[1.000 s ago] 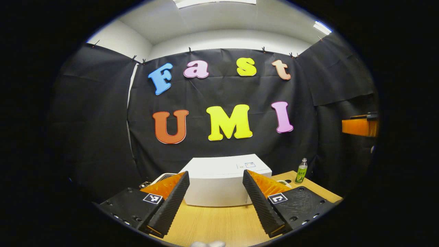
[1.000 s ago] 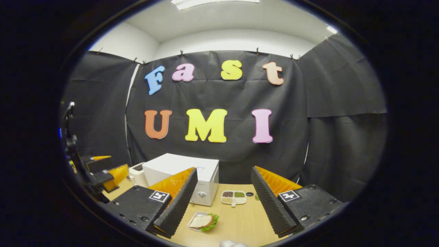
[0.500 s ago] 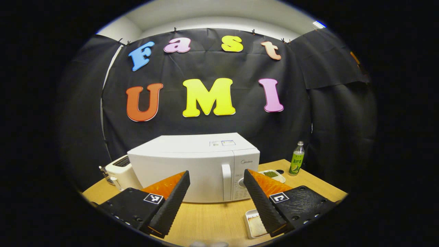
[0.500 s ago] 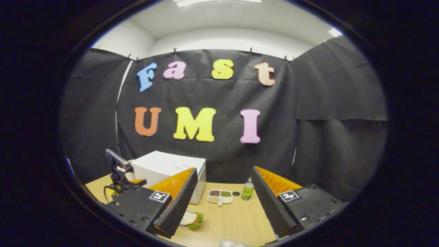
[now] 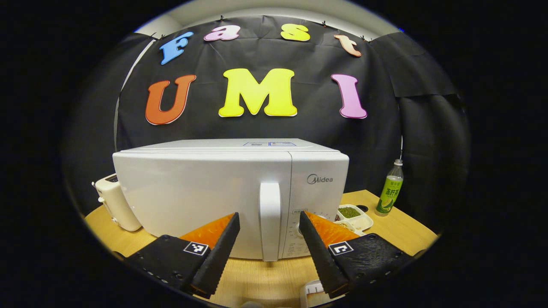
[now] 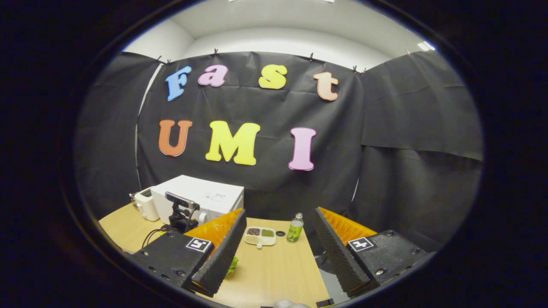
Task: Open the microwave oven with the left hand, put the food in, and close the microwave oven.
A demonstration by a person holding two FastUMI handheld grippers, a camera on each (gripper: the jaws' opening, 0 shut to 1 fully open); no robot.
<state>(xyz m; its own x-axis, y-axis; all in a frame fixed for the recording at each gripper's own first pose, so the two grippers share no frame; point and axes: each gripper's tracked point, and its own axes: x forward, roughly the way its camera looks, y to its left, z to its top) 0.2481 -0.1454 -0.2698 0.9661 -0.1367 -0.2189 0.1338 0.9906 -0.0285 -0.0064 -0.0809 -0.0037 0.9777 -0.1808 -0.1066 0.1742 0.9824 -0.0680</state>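
Change: you've closed in on the white box-shaped microwave oven point(image 5: 231, 192); its upright white door handle point(image 5: 270, 220) now sits between the fingers
Left gripper point(image 5: 269, 252): spread wide, nothing gripped
Right gripper point(image 6: 278, 252): wide too, idle
Meaning: door's shut; clamp the handle next

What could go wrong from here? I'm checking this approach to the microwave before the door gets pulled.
1. The left gripper is open with the door handle between its fingers, not yet gripped; a shallow grasp might slip off when pulling.
2. The microwave stands free on the table; a hard tug could drag it forward.
3. A food tray lies just under the right finger, near the door's swing, so it could get knocked.
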